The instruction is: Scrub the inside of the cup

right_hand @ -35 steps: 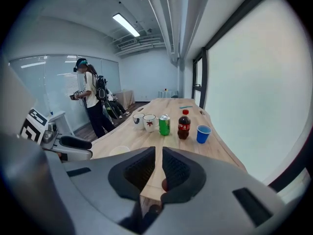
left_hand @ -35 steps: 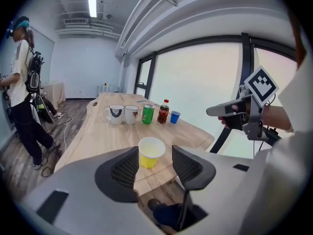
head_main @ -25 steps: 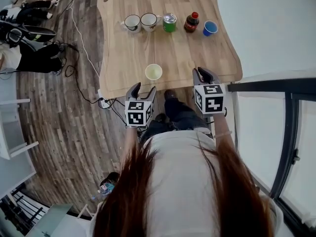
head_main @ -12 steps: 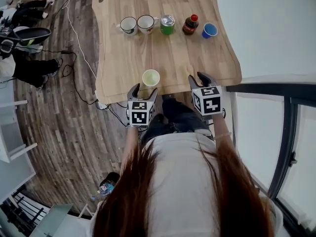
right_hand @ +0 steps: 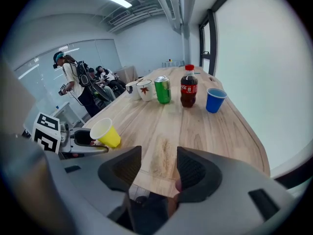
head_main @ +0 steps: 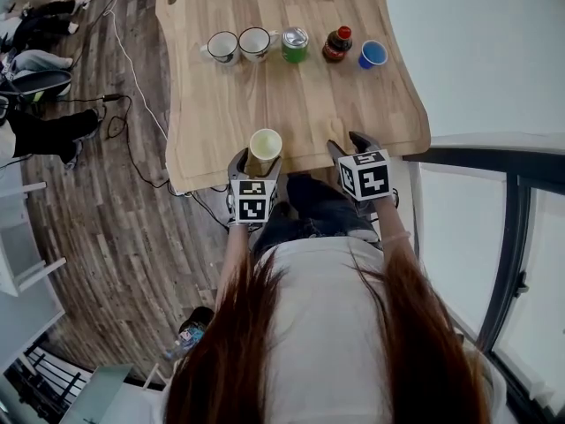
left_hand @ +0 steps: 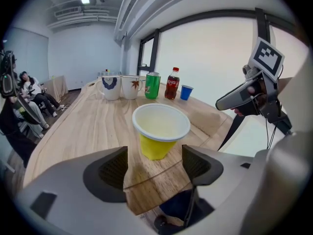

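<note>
A yellow paper cup [head_main: 265, 141] with a white inside stands upright near the table's front edge. My left gripper [head_main: 257, 159] is right behind it. Its jaws have just been opening and stand wide; the cup [left_hand: 159, 131] sits just past the tips, untouched. My right gripper [head_main: 347, 142] hangs over the front edge to the right, its jaws also just opening with nothing held. A tan scrub pad [head_main: 334, 129] lies flat on the wood ahead of it, and the pad [right_hand: 161, 158] shows between the open jaws in the right gripper view.
Along the far side of the wooden table [head_main: 221, 104] stand two white mugs [head_main: 222, 46], a green can [head_main: 294, 44], a cola bottle [head_main: 336, 43] and a blue cup [head_main: 372, 54]. People sit at the far left, with cables [head_main: 132, 69] on the floor.
Both grippers have come down and forward to the table's front edge. The left one now frames the cup. The right jaws, shut before, now stand apart.
</note>
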Available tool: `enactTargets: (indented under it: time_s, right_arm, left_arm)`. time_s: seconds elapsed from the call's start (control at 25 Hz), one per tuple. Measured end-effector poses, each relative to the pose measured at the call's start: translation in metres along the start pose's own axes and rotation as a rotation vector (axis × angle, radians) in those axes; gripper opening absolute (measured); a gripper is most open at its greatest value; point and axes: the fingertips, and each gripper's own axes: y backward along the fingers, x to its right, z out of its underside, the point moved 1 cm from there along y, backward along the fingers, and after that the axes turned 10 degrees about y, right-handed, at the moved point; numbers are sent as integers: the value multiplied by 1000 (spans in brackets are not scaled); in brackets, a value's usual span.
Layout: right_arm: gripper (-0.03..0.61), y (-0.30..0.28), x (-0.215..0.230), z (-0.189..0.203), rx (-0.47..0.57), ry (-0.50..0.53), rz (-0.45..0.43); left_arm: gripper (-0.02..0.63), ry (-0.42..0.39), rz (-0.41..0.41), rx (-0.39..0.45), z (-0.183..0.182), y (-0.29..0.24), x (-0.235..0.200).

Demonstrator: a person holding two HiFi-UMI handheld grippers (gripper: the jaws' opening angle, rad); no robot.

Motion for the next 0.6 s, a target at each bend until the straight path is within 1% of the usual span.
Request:
enactTargets:
  time_s: [0.2, 0.48, 0.6]
  right_arm:
    - [239, -13, 0, 12, -51, -9, -19]
    - [253, -26, 4, 27, -98, -74, -41]
    - [258, -30, 5, 33, -116, -105, -49]
  left_arm:
    - [336, -4, -9, 5, 1, -5, 0]
    - [334, -38, -42, -15, 6, -13, -4]
    - [334, -50, -51, 2, 2, -16, -4]
